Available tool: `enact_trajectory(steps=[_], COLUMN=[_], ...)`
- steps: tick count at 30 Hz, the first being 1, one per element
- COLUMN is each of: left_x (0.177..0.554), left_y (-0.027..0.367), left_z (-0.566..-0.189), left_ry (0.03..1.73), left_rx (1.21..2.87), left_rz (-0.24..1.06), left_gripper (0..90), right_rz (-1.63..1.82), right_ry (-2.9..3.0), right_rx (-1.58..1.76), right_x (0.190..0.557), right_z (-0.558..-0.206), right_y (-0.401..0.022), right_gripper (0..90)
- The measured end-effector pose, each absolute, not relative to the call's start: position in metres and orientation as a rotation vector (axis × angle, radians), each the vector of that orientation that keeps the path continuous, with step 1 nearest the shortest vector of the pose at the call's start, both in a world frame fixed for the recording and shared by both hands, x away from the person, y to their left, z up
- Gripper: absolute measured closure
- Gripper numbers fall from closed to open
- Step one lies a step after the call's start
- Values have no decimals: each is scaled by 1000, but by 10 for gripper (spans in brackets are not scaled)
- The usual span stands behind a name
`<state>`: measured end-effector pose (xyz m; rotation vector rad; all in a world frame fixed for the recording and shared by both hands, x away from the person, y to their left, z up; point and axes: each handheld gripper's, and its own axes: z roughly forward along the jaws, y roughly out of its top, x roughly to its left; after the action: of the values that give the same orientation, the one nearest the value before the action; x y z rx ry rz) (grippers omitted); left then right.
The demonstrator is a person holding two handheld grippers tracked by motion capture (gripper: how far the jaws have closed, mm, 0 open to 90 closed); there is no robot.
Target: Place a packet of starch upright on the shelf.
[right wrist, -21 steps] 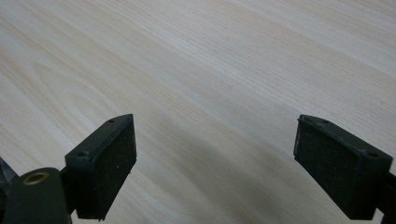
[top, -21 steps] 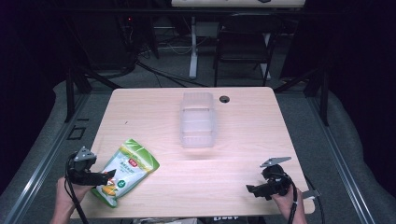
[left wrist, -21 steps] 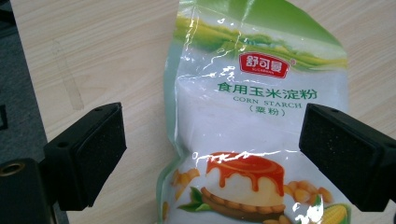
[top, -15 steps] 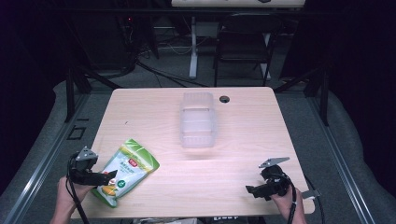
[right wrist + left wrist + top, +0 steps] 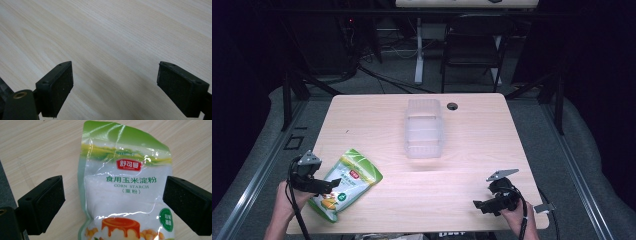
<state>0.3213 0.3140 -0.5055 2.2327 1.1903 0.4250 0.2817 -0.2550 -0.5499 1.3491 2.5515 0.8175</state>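
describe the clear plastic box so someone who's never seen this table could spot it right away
Start at the wooden table and look to its far middle, near the small dark grommet hole. There sits the clear plastic box, open-topped and empty; unlike the green corn starch pouch, it is colourless and see-through.

Both hands are showing bare, without sleeves, the left gripper (image 5: 328,187) and the right gripper (image 5: 478,205) are wearing black bodies with grey three-cornered plates, black cables are trailing, and square, dark, rough-faced pads are lining the jaws.
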Motion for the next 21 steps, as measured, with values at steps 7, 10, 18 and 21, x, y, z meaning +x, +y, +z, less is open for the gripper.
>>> enact_trajectory(steps=[7, 10, 18, 21], left_x=[340, 345, 366, 371], left_y=[314, 312, 306, 305], left_z=[-504, -504, -511, -514], left_ry=[1220, 1212, 1194, 1192], left_rx=[2181, 2189, 2211, 2225], left_rz=[360, 340, 269, 261], left_gripper=[35, 38, 45, 52], right_rz=[823, 841, 850, 850], right_ry=[2565, 2567, 2567, 2563], right_rx=[1349, 1364, 1375, 1379], right_x=[282, 282, 283, 283], right_z=[-550, -550, -551, -552], right_y=[-255, -255, -254, -254], right_gripper=[133, 134, 135, 135])
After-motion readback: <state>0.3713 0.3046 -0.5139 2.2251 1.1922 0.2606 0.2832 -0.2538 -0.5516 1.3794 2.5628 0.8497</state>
